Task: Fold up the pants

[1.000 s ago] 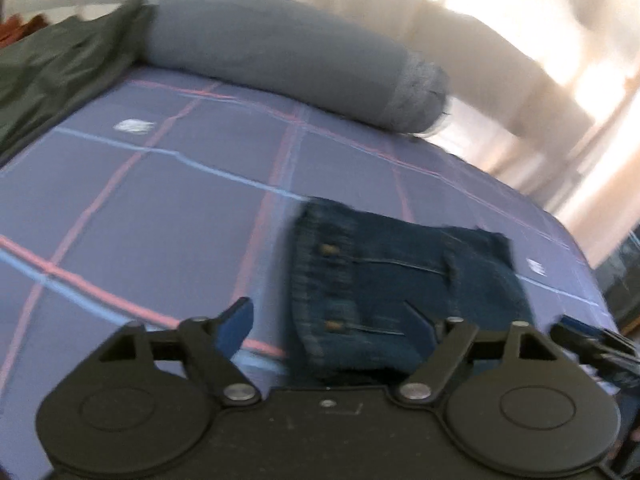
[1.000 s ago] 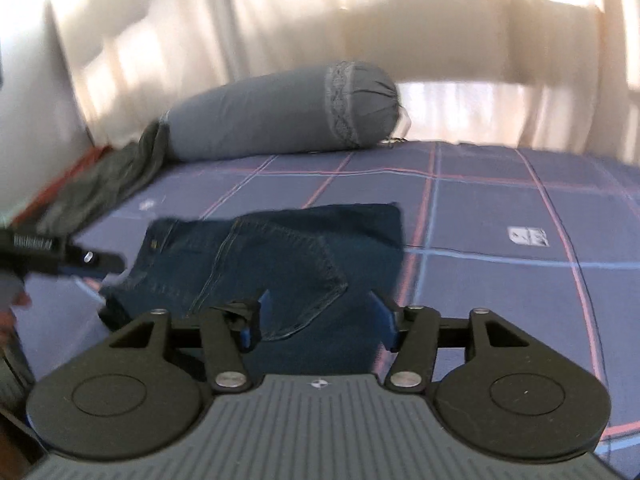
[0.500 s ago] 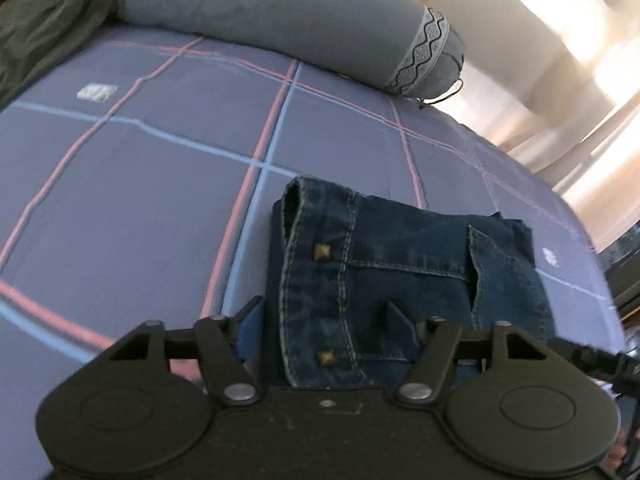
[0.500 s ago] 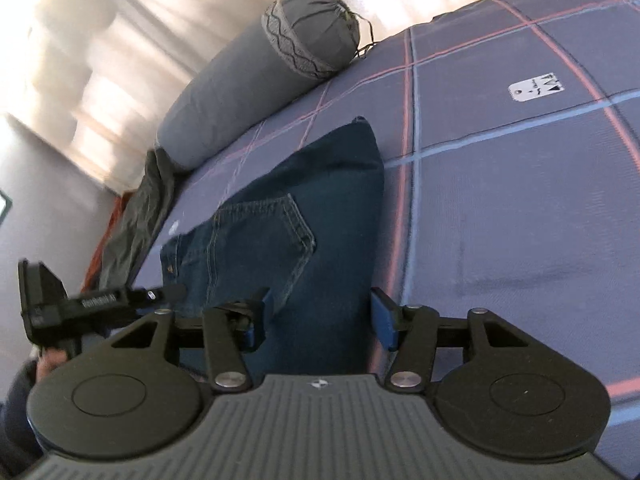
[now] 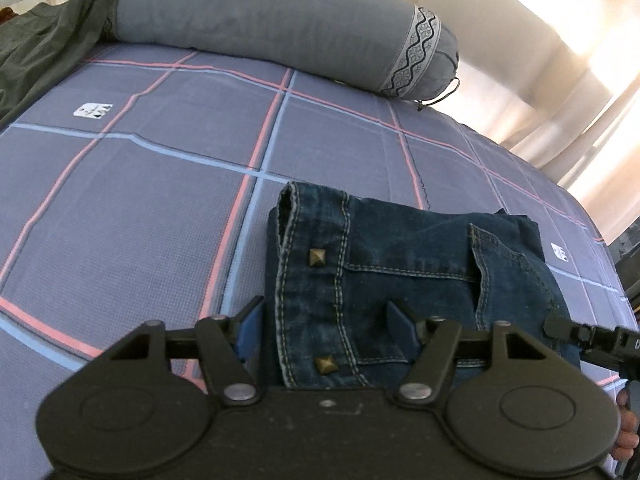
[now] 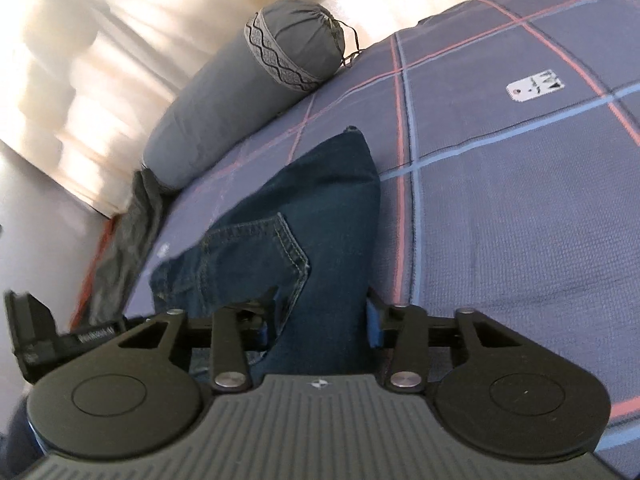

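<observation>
Checked bedsheet (image 5: 160, 184) bare around folded jeans (image 5: 400, 276), both tools (image 5: 326, 328) (image 6: 320, 320) spread wide over opposite edges.

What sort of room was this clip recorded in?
Most likely a bedroom: folded jeans lie on a bed's checked blue sheet, a grey bolster pillow sits at its far edge, and pale curtains hang behind.
</observation>
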Demonstrator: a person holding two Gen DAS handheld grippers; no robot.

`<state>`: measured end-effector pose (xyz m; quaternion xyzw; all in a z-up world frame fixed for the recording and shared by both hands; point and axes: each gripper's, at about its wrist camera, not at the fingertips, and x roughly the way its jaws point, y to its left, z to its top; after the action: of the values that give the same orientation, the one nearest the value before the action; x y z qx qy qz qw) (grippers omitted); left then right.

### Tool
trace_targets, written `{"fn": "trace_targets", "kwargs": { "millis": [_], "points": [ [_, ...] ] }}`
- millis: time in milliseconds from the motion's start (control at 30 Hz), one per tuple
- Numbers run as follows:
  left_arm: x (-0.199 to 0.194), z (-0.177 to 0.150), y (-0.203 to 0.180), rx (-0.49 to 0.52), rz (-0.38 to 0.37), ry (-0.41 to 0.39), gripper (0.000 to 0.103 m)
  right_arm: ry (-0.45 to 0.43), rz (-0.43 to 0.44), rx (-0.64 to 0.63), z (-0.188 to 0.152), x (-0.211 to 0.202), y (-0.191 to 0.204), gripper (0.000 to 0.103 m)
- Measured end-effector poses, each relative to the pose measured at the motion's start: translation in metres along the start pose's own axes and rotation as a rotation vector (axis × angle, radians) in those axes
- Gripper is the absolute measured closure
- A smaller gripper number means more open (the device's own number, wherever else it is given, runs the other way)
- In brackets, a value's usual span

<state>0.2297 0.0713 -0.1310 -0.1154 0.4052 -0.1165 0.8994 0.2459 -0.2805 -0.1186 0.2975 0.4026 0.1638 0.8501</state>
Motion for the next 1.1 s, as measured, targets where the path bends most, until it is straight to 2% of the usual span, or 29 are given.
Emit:
{"fn": "trace_targets", "kwargs": {
  "millis": [33,100,267,367,433,500,600,667,733,800,900,1100],
  "points": [
    [0.000,0.000,0.000,0.002,-0.001,-0.001,0.000,0.013,-0.007,-0.022,0.000,-0.001,0.002,0.045],
    [0.000,-0.001,0.000,0.003,-0.001,-0.003,0.000,0.020,-0.006,-0.032,-0.002,-0.004,0.002,0.045],
    [0.000,-0.002,-0.001,-0.002,0.004,-0.007,0.000,-0.004,-0.015,-0.012,-0.003,0.003,0.003,0.040],
    [-0.001,-0.003,-0.001,-0.003,0.005,-0.012,0.000,-0.019,-0.048,-0.031,-0.004,0.002,0.010,0.056],
    [-0.005,-0.005,-0.003,0.002,-0.007,-0.027,0.000,-0.031,-0.002,0.015,-0.002,-0.007,0.005,0.075],
    [-0.012,-0.009,-0.007,0.024,-0.022,-0.049,0.000,-0.039,0.042,0.043,0.002,-0.021,0.002,0.077],
    [-0.014,-0.012,-0.004,-0.006,-0.094,-0.025,0.000,-0.044,0.012,0.000,0.002,-0.035,0.001,0.077],
    [-0.009,-0.011,-0.001,-0.009,-0.088,-0.020,0.000,-0.016,0.007,0.002,0.000,-0.032,-0.005,0.073],
    [0.000,-0.010,0.009,-0.053,-0.099,0.012,0.000,0.002,-0.017,-0.003,-0.003,-0.026,-0.005,0.059],
    [0.001,-0.007,0.018,-0.080,-0.146,0.017,0.000,0.014,-0.033,-0.003,-0.004,-0.023,-0.007,0.054],
    [0.004,-0.003,0.021,-0.084,-0.201,0.052,0.000,0.023,-0.025,0.005,-0.004,-0.023,-0.010,0.052],
    [0.003,-0.003,0.002,-0.049,-0.220,0.032,0.000,0.016,-0.031,0.000,-0.005,-0.018,-0.007,0.050]
  ]
}}
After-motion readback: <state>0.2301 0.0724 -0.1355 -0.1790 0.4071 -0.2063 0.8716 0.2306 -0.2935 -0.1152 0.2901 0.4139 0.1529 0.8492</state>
